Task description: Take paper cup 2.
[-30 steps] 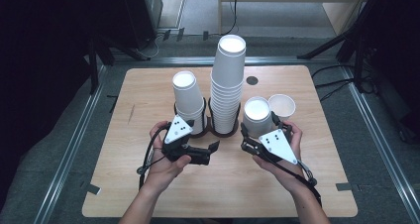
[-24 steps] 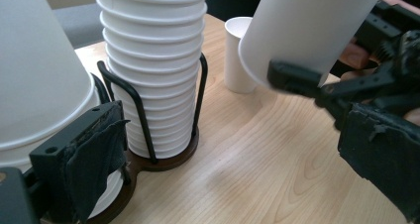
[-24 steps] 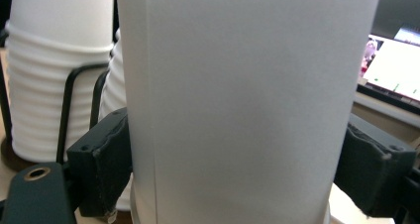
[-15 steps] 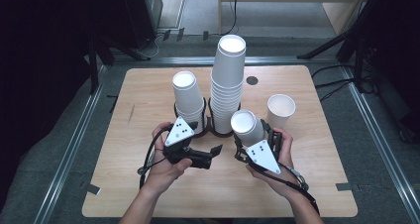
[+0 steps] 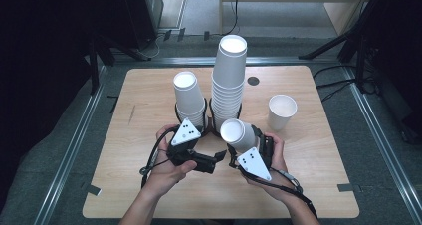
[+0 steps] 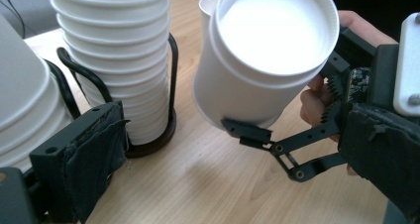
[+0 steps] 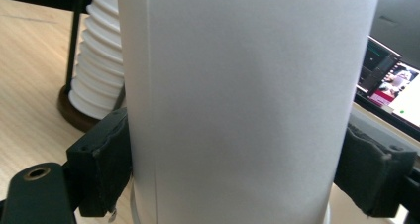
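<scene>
My right gripper [image 5: 242, 141] is shut on a short nest of white paper cups [image 5: 237, 133], tilted with the mouth up and toward my left hand. In the right gripper view the cup wall [image 7: 247, 85] sits between both padded jaws. My left gripper [image 5: 215, 161] lies just to the left of it, low over the table, jaws open and bare. From the left gripper view [image 6: 233, 179] the held cups [image 6: 257, 80] hang a little beyond the open jaws, with the right gripper's black linkage under them.
A tall stack of cups [image 5: 229, 80] and a shorter stack [image 5: 188, 98] stand in black wire holders [image 6: 171, 85] just behind the grippers. A single cup [image 5: 281, 111] stands upright at the right. The wooden table [image 5: 149, 100] has bare room at left and right.
The right gripper has carried its cups left and down, away from the single cup and close to the left gripper, tilting them. The left gripper has kept still.
</scene>
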